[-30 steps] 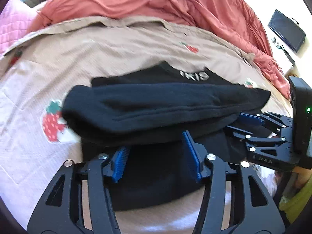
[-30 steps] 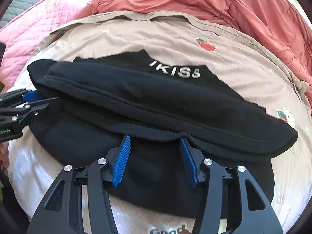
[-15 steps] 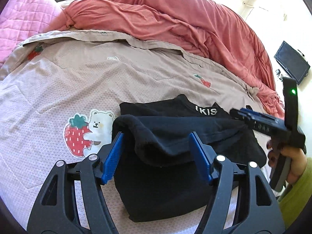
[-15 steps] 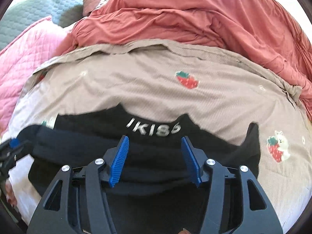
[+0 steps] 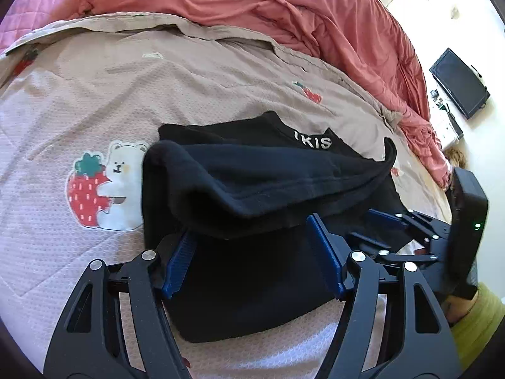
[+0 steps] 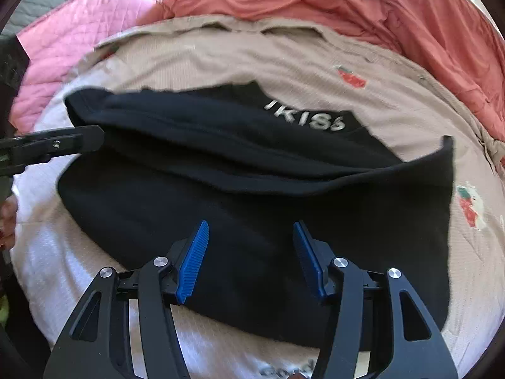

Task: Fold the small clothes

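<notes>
A black garment (image 5: 252, 252) is laid on a beige bedsheet (image 5: 157, 88), and every place below is given relative to that garment. Nearest the left wrist camera, the left gripper (image 5: 252, 246) is seen with its blue-padded fingers (image 5: 178, 262) spread apart over the garment's near half, their tips lying just under the raised edge of a thick fold; no cloth is pinched between them. In the right wrist view, the right gripper (image 6: 251, 252) is likewise held wide apart above the garment (image 6: 252, 221), with its blue pads (image 6: 194, 259) hovering over the flat black fabric and nothing clamped. In the left view the right gripper (image 5: 388, 230) is also seen at the garment's right edge, close to the fabric, with a green light showing on its body. The garment's near part is doubled back over itself into a rolled fold across its middle. Beyond the fold, white lettering (image 6: 304, 120) is printed near the garment's far edge. To the left of the garment, touching its edge in the left view, a bear-and-strawberry print (image 5: 104, 186) is seen on the sheet. Beyond the garment, a small strawberry print (image 5: 311, 93) is shown, and farther still a rumpled coral-red duvet (image 5: 284, 9) is heaped. A pink quilted blanket (image 6: 79, 41) is seen at the far left.
</notes>
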Demonstrator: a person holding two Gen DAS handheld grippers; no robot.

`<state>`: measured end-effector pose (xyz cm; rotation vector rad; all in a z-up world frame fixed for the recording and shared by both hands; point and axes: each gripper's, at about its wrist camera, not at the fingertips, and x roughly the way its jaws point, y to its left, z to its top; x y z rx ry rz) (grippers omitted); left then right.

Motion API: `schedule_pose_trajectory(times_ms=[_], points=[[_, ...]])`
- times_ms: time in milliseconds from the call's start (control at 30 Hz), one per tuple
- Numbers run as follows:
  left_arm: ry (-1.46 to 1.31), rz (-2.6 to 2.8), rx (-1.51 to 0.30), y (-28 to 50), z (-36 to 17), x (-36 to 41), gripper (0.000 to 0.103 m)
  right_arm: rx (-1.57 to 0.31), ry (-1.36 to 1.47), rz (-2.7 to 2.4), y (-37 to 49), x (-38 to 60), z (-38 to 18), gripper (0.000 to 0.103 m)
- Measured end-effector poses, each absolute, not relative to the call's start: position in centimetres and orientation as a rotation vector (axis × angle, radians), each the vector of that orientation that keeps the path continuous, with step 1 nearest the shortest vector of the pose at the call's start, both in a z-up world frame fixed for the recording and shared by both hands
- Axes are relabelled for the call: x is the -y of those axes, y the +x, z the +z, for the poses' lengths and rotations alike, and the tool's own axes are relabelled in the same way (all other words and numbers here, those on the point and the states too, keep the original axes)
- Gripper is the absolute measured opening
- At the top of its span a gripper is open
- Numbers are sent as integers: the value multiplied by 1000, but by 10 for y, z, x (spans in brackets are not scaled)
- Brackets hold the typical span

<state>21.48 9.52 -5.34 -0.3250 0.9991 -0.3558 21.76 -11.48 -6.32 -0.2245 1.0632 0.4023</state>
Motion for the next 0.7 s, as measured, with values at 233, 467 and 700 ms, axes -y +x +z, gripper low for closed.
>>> schedule_pose_trajectory(times_ms=[233, 467, 700], points=[[-361, -294, -956, 217, -47, -113, 63, -1024, -202, 374, 258, 87, -61, 54], [-432, -250, -949, 219, -45, -134, 67, -937, -137, 308, 298, 94, -30, 55], [-481, -195, -1000, 218, -52, -151, 69, -921, -39, 262, 271, 161, -16, 63]])
